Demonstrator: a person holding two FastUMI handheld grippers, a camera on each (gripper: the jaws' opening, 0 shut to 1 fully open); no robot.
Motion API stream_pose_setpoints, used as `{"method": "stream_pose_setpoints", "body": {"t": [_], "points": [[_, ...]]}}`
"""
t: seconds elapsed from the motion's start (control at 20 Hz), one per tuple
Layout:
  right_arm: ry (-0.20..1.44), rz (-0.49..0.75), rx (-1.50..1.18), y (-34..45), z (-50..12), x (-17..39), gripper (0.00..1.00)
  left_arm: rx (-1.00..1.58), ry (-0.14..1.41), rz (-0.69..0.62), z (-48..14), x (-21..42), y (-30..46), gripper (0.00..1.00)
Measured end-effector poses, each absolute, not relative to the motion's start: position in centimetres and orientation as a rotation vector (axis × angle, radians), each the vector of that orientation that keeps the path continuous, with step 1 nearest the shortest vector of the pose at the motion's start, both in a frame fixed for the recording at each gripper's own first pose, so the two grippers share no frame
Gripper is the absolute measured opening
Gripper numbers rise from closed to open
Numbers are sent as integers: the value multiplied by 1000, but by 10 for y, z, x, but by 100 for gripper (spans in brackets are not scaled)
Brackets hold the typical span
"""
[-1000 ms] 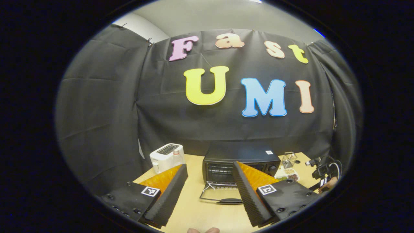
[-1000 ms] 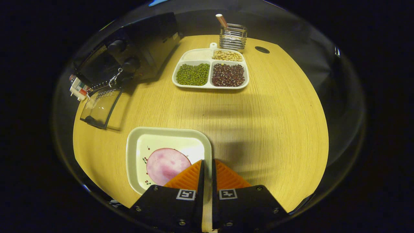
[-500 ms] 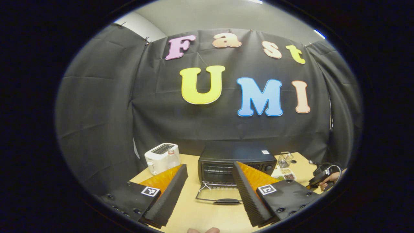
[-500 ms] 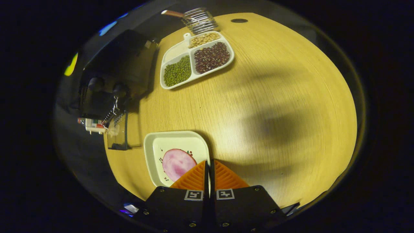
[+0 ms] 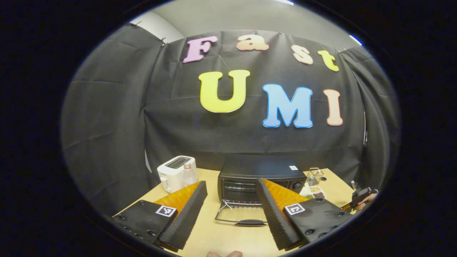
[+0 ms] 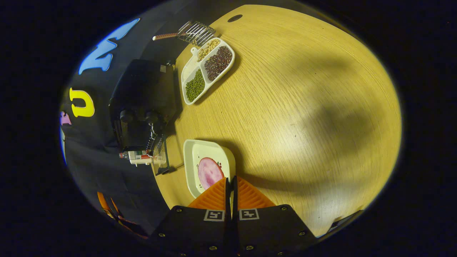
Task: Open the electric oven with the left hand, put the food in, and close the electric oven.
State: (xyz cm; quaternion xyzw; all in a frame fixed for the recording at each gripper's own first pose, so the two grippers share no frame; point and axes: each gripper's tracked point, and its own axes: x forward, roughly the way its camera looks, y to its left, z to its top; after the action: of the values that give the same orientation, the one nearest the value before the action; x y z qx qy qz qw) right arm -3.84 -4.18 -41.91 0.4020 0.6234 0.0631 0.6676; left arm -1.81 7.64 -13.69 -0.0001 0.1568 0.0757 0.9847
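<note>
The black electric oven (image 5: 260, 175) stands at the back of the wooden table, its glass door (image 5: 241, 216) folded down flat in front. My left gripper (image 5: 231, 182) is open, held back from the door with nothing between its fingers. In the right gripper view, my right gripper (image 6: 230, 178) is shut on the near rim of a square white plate (image 6: 200, 157) carrying a round pink slice of ham (image 6: 210, 173). The plate hangs a little above the table, right of the oven (image 6: 142, 103) and its open door (image 6: 162, 157). The right gripper (image 5: 358, 198) and its hand show at far right.
A white toaster (image 5: 175, 173) and a small bottle (image 5: 189, 175) stand left of the oven. A divided white tray of beans (image 6: 207, 67) and a wire basket (image 6: 194, 32) sit beside the oven's other side. Bare wooden table (image 6: 303, 107) spreads to the right.
My right gripper has lifted and swung round with the plate in it, so the oven now lies to its left. The left gripper has eased back slightly and stays open.
</note>
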Motion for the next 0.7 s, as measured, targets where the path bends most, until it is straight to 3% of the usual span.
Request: {"method": "stream_pose_setpoints", "body": {"t": [0.2,0.3,0.35,0.7], "points": [[1372,139,1015,-39,-409,-46,1,-4,316,144,-137,-16,77,91],[1346,132,1069,-38,-403,-49,1,-7,314,139,-135,-15,77,91],[1335,127,1087,-38,-400,-49,1,-6,309,137,-135,-14,77,98],[1235,24,1229,-21,-365,-53,1,-18,282,126,-127,-5,83,96]]}}
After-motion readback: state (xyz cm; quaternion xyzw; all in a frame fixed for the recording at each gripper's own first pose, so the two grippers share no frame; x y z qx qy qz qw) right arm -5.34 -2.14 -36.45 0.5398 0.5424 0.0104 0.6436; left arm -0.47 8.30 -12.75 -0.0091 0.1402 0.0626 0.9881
